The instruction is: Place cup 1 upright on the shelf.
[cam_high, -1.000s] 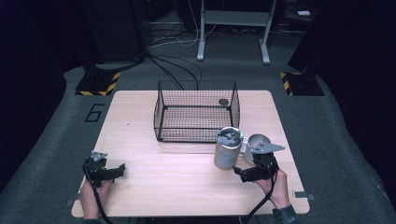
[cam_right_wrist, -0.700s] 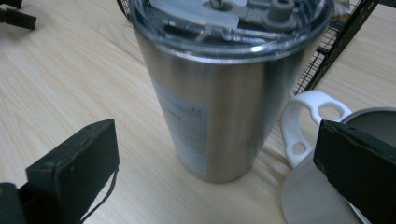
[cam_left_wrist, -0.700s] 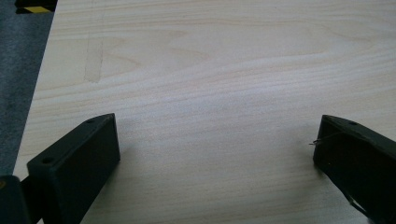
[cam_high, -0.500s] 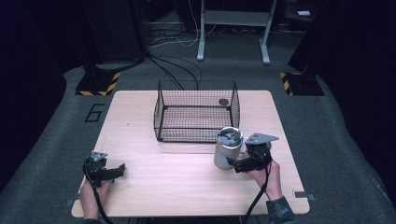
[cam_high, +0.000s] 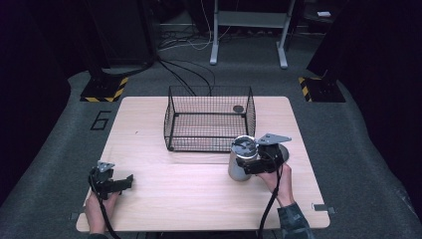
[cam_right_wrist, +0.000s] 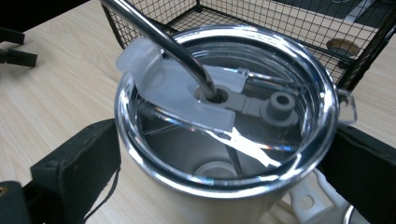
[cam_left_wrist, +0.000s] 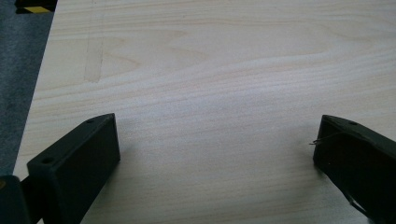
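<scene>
A steel tumbler (cam_high: 236, 168) with a clear lid and a metal straw stands on the wooden table (cam_high: 189, 199), just in front of the wire basket's (cam_high: 171, 119) right corner. My right gripper (cam_high: 245, 166) is open around it. In the right gripper view the tumbler (cam_right_wrist: 224, 116) sits between the two black jaws of the right gripper (cam_right_wrist: 224, 158), which stand wide at its sides close to its wall. My left gripper (cam_high: 124, 182) rests near the table's front left corner. In its own view the left gripper (cam_left_wrist: 217, 149) is open over bare wood.
The black wire basket is open on top and holds a small dark round object (cam_high: 238, 108) at its back right. The same round object (cam_right_wrist: 343, 46) shows through the mesh. A white plastic piece (cam_right_wrist: 303, 200) lies by the tumbler's base. Floor cables and stands lie beyond the table.
My right gripper has moved forward and to the left, up to the tumbler, so its jaws now flank the cup. The left gripper and the tumbler have stayed put.
</scene>
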Available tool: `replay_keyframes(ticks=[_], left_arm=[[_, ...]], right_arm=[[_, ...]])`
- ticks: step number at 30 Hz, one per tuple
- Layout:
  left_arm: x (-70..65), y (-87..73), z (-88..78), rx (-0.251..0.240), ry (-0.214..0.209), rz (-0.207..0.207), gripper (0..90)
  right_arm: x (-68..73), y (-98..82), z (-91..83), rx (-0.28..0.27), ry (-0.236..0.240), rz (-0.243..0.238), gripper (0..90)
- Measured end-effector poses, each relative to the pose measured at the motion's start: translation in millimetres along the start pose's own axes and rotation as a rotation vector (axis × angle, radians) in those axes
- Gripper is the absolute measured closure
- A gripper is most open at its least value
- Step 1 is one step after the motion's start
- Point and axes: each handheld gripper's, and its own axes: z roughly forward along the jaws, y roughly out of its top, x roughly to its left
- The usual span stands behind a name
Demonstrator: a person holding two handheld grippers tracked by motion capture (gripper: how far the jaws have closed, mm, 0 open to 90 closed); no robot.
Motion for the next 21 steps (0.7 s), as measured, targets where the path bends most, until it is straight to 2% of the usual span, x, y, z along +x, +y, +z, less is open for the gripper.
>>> replay_keyframes(ticks=[21], left_arm=[[0.1,0.0,-0.2,0.003,-0.001,0.001,0.4]], right_arm=[[3.4,3.9,15.9,-0.034,-0.047,-0.01,2.1]])
